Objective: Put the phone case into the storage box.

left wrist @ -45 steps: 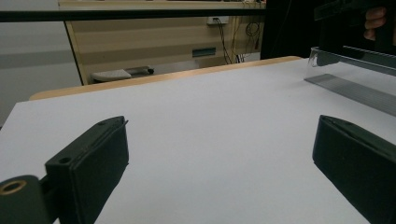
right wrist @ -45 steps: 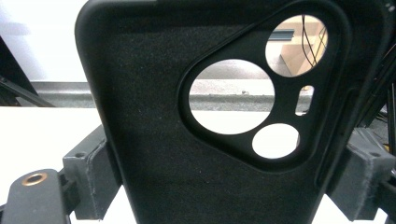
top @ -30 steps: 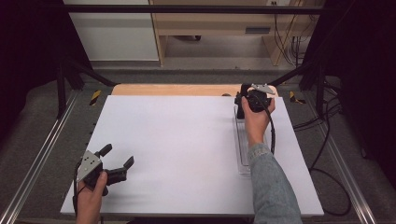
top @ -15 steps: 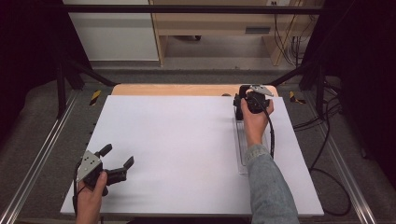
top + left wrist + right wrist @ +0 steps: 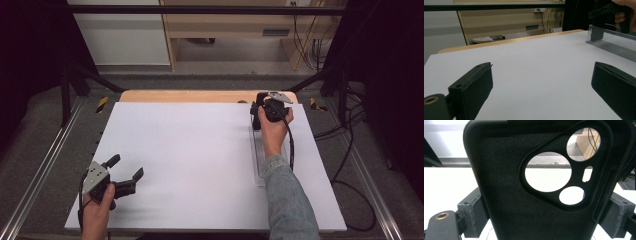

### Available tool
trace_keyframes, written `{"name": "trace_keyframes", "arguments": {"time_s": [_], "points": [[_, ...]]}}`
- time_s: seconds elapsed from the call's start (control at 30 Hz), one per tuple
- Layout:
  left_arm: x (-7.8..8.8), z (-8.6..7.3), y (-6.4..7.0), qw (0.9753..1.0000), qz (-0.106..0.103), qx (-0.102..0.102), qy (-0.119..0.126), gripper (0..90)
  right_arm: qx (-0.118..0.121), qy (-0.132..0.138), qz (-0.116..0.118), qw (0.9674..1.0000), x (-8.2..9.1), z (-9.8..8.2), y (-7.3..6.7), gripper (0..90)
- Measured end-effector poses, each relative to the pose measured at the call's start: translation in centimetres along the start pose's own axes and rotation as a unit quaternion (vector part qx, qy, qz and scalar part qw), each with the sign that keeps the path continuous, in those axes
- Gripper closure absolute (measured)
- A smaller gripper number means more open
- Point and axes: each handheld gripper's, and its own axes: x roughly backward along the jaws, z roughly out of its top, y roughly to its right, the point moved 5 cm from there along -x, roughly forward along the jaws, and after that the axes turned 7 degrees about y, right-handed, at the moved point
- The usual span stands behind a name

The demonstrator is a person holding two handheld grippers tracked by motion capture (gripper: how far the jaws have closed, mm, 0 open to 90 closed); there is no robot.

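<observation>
Unmoved: phone case (image 5: 506,195) upright (cutouts uppermost)

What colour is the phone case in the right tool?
Black phone case, clearest in the right gripper view.

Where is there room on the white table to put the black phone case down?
The white table is bare from the left tongs across to the clear rack. It is crowded at the far right, where the right tongs hold the phone case over the rack.

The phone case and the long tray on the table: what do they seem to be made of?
The phone case looks like soft black rubber or silicone, with a matte, finely grained inner face. The tray looks like clear hard plastic, perhaps acrylic: the white table shows through its glossy walls.
</observation>
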Motion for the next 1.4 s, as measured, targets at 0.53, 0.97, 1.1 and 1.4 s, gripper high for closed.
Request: {"name": "trace_keyframes", "arguments": {"time_s": [0.53,0.97,1.1,1.4], "points": [[-0.04,0.02,0.23,0.9999,-0.001,-0.013,-0.003,3.8,0.003,-0.004,0.003,1.0000,-0.22,-0.17,-0.42,12.4],[-0.07,0.00,0.29,0.9999,-0.002,-0.015,-0.005,3.8,0.004,-0.006,0.003,1.0000,-0.20,-0.14,-0.55,11.9],[-0.10,-0.04,0.31,0.9999,-0.004,-0.014,-0.006,3.8,0.005,-0.008,0.004,1.0000,-0.21,-0.14,-0.60,11.7],[-0.14,-0.06,0.36,0.9999,-0.004,-0.015,-0.006,3.8,0.005,-0.015,0.008,0.9998,-0.20,-0.23,-0.58,5.6]]}}
